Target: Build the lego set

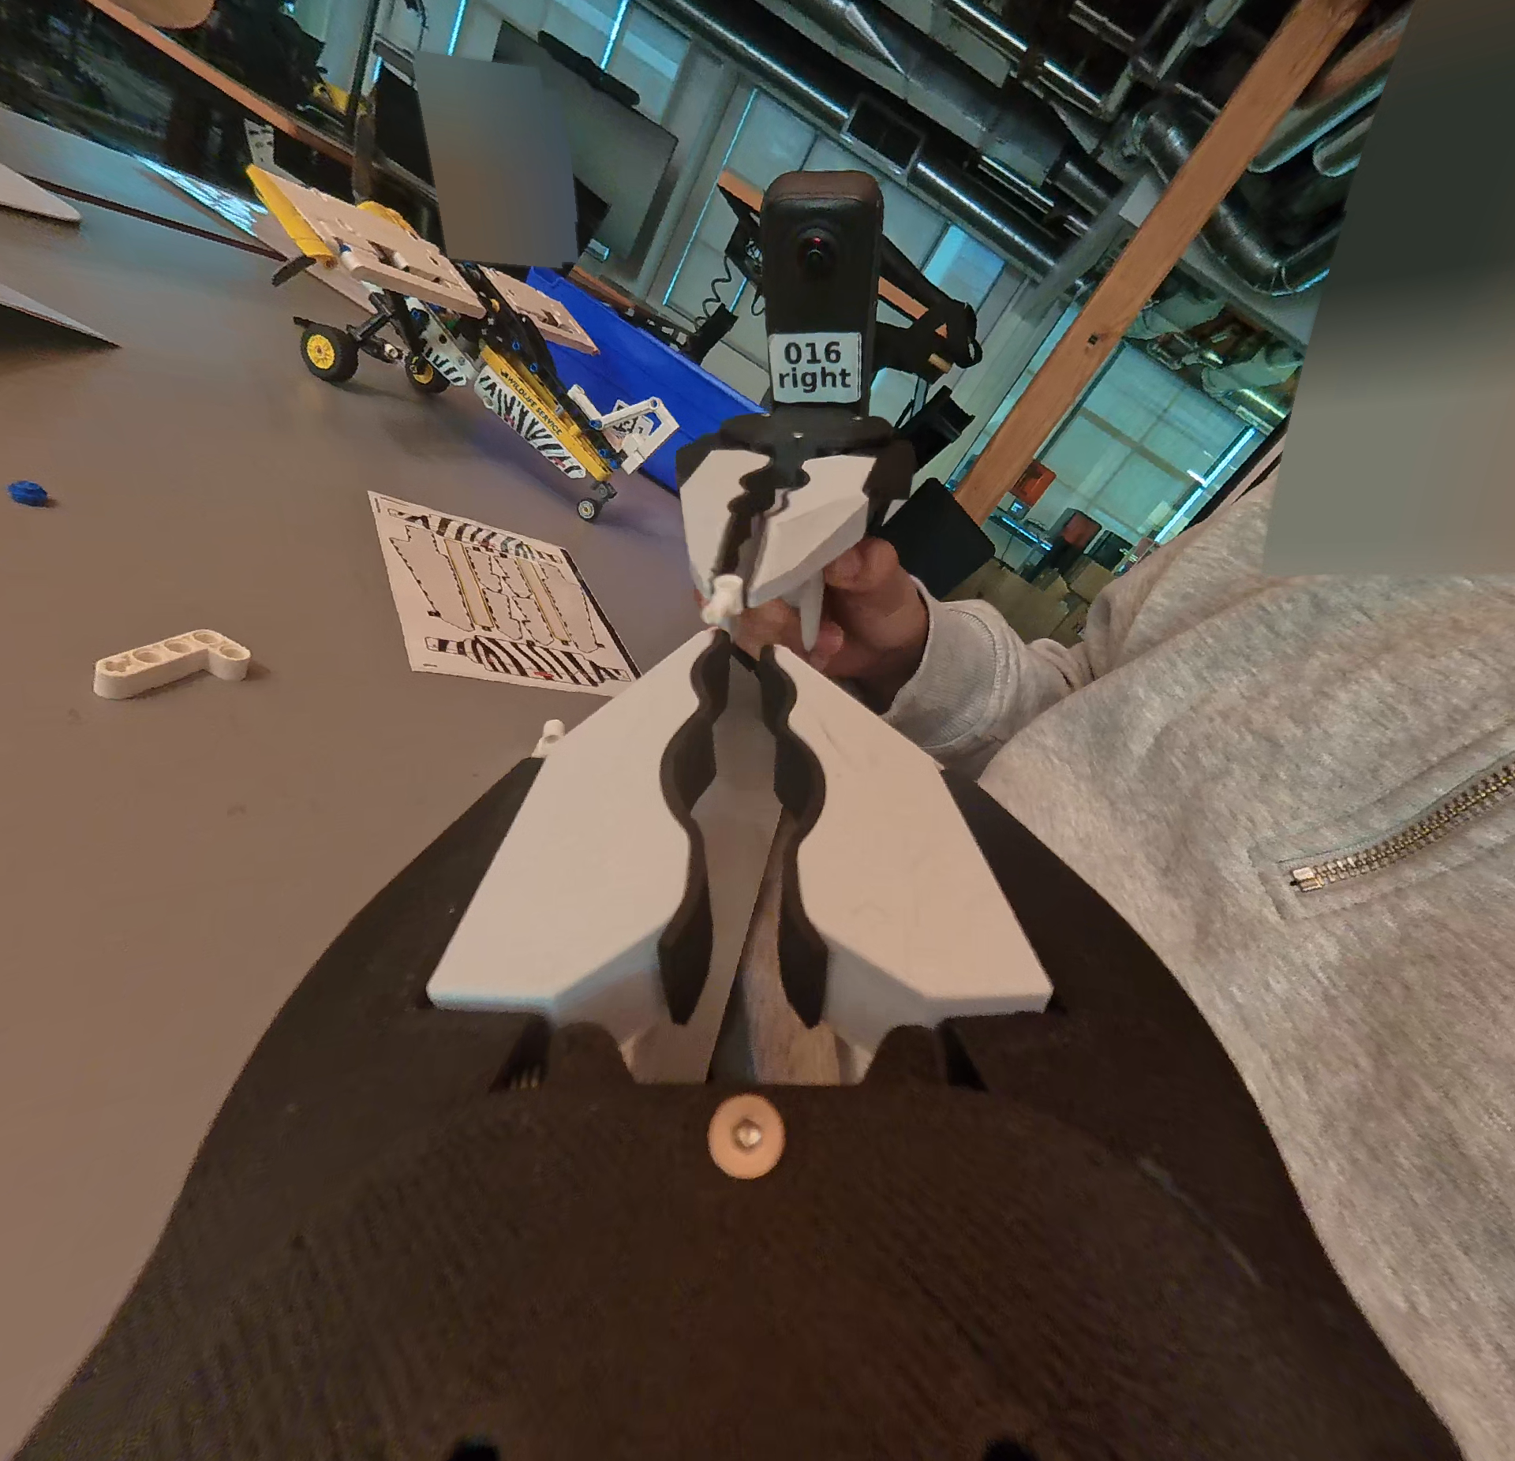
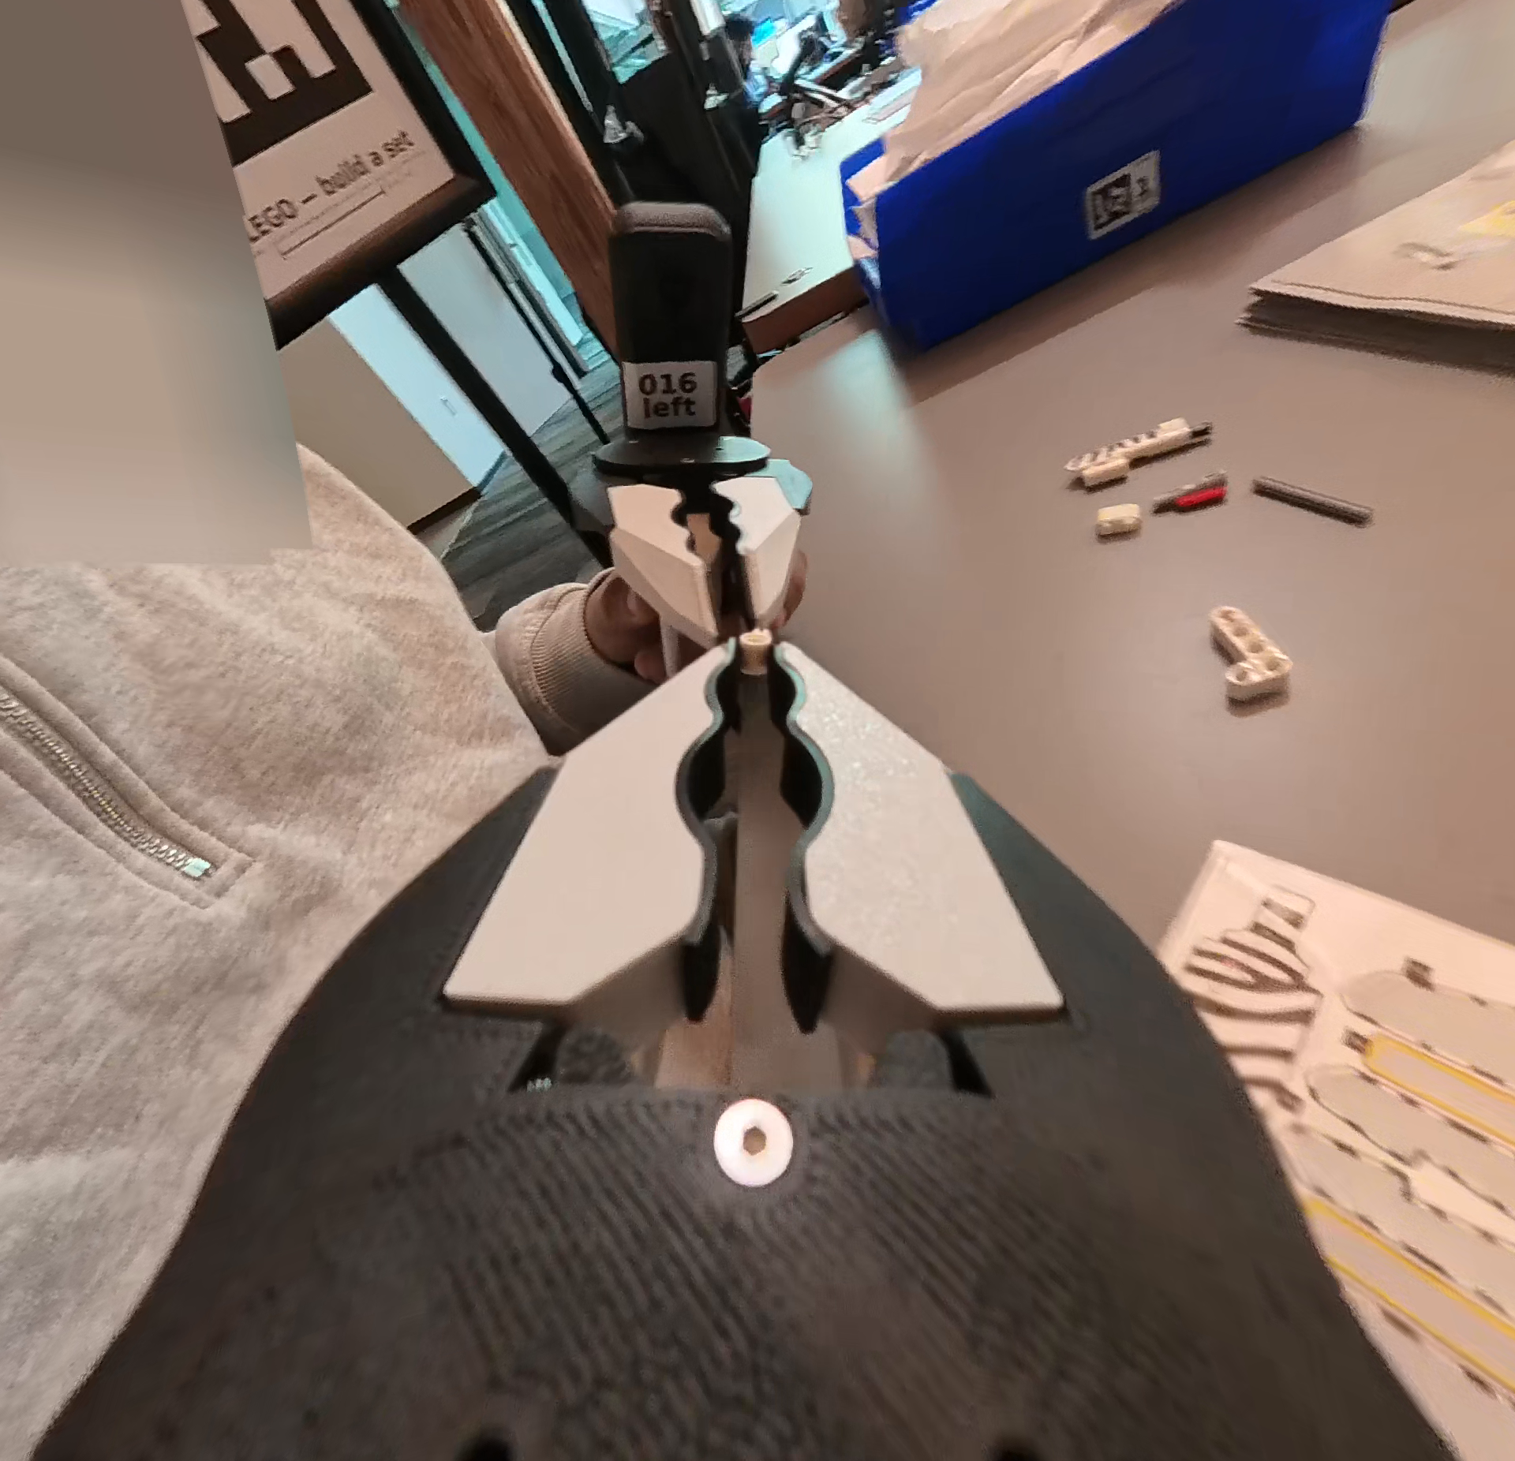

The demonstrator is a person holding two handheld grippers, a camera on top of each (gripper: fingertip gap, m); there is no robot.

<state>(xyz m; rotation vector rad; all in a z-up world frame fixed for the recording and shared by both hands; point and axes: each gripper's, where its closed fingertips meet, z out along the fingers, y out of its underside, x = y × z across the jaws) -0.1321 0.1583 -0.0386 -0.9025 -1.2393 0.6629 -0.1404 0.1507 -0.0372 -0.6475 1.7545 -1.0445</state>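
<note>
Left wrist view: grey tabletop (image 1: 205,454) carries the yellow-and-white lego model (image 1: 459,331), then a sticker sheet (image 1: 500,598). Right tool (image 1: 725,602), nearly closed, pinches a small white connector piece (image 1: 723,594); left tool (image 1: 742,647), slightly apart, holds nothing visible.

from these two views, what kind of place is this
Probably an industrial workshop or lab with a work table: bare silver ceiling ducts, a grey tabletop carrying a half-built yellow and white lego plane, and a blue plastic parts bin.
</note>
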